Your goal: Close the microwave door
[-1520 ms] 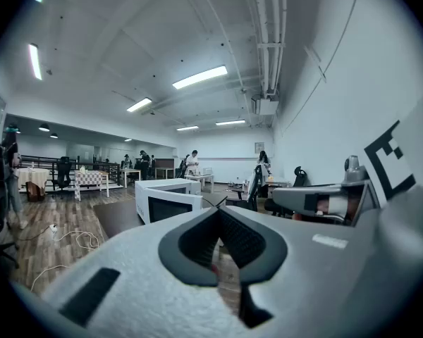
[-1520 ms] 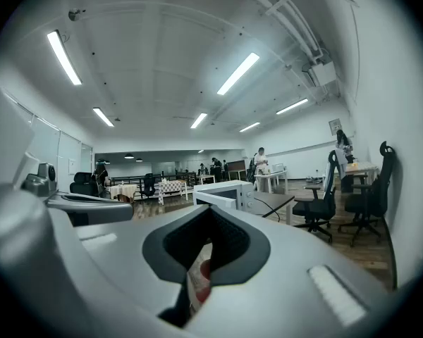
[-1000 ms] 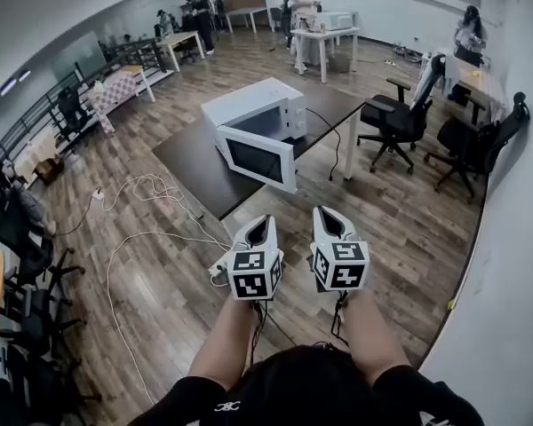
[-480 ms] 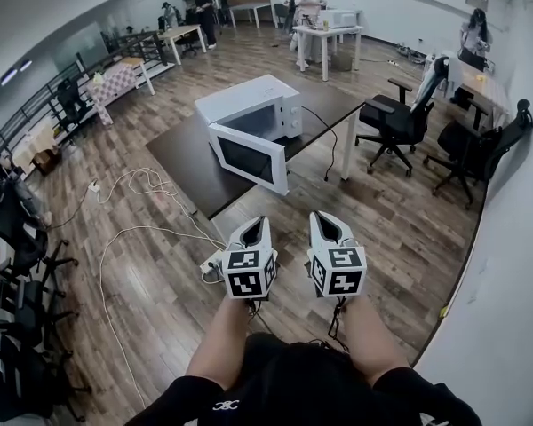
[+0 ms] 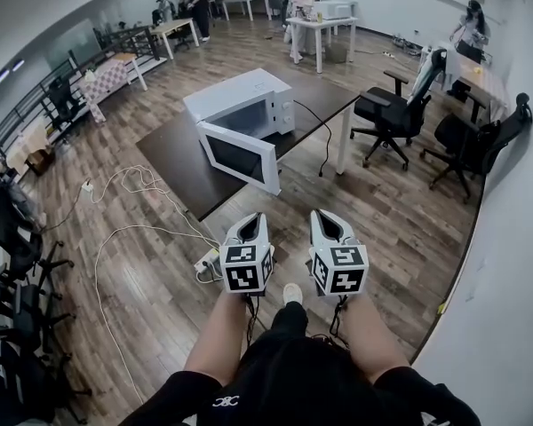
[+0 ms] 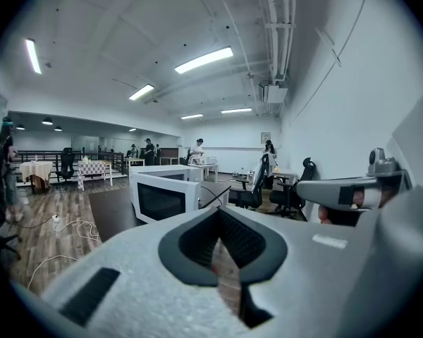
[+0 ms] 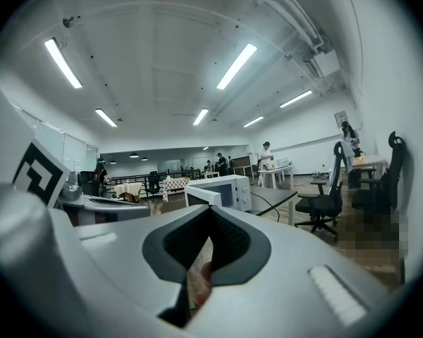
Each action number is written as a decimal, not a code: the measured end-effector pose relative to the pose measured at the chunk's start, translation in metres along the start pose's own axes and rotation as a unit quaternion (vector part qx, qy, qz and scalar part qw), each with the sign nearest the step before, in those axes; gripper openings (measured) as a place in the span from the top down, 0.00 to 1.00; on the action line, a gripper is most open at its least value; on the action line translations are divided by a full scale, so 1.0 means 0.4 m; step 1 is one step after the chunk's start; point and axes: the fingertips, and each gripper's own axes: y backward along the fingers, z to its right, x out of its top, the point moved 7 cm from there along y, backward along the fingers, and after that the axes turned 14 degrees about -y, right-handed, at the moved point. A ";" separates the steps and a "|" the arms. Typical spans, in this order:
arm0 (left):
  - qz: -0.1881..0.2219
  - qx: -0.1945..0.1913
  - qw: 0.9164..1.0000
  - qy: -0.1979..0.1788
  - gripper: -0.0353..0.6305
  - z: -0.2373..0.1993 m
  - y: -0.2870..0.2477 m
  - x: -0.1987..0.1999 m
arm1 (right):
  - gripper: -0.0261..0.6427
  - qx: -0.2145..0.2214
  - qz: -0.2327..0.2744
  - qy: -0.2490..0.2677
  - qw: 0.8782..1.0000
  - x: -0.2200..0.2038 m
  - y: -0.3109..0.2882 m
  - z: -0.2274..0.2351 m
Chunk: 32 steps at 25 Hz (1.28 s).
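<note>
On one dark table (image 5: 173, 162), near its far edge, one white microwave (image 5: 249, 96) is sitting, its dark-windowed door (image 5: 240, 158) hanging wide open. Two grippers are hovering well apart from it, the left gripper (image 5: 257, 217) and right gripper (image 5: 323, 214) both standing fully closed, gripping nothing.

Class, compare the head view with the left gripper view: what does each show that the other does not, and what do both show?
Only the head view shows the person's forearms and a shoe. Only the left gripper view shows the ceiling lights and the ceiling pipes. Both show the white microwave on the dark table, its door standing open, white cables on the wooden floor, and black office chairs.
</note>
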 end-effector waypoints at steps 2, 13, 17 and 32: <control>0.000 -0.001 1.000 0.000 0.93 -0.009 -0.032 0.002 | 0.95 -0.002 -0.001 -0.001 1.000 0.005 -0.025 0.015; -0.008 -0.008 1.000 0.011 0.93 -0.093 -0.243 -0.005 | 0.95 -0.007 -0.020 0.007 1.000 0.031 -0.207 0.106; -0.007 -0.024 1.000 0.015 0.85 -0.127 -0.341 -0.007 | 0.95 -0.005 -0.028 0.014 1.000 0.040 -0.290 0.128; -0.054 -0.042 0.998 -0.009 0.63 -0.211 -0.643 -0.046 | 0.95 -0.015 -0.060 0.016 0.998 0.078 -0.551 0.212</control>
